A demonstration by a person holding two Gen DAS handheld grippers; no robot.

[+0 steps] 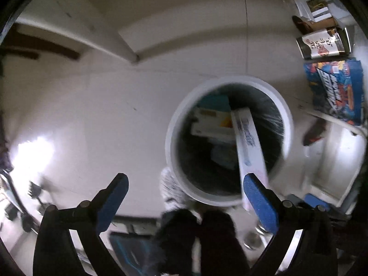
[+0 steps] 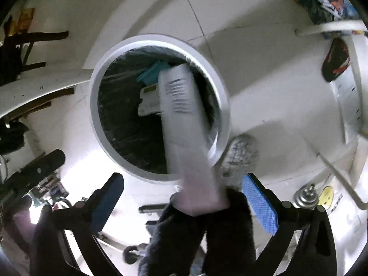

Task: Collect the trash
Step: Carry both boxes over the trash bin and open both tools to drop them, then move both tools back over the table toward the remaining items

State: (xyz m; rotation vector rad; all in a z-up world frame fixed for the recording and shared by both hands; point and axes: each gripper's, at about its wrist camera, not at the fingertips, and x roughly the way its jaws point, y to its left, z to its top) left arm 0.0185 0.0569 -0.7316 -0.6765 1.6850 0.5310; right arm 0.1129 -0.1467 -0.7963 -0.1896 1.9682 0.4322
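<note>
A round white trash bin (image 1: 174, 119) with a black liner stands on the pale floor; it also shows in the right wrist view (image 2: 96, 87). Several boxes lie inside it. A long white carton (image 1: 249, 142) tilts over the bin's rim, blurred, one end inside; in the right wrist view the carton (image 2: 184, 124) sits between the spread fingers with nothing pinching it. My left gripper (image 1: 184, 197) is open above the bin, its right finger (image 1: 261, 203) beside the carton. My right gripper (image 2: 184, 197) is open too.
A white table leg and edge (image 1: 128, 46) lie beyond the bin. Colourful boxes (image 1: 335, 89) and a can (image 1: 322, 43) stand at the right. A grey slipper (image 2: 241, 156) and dark trouser legs (image 2: 200, 237) are close under the grippers. Dark chair legs (image 2: 30, 46) stand at left.
</note>
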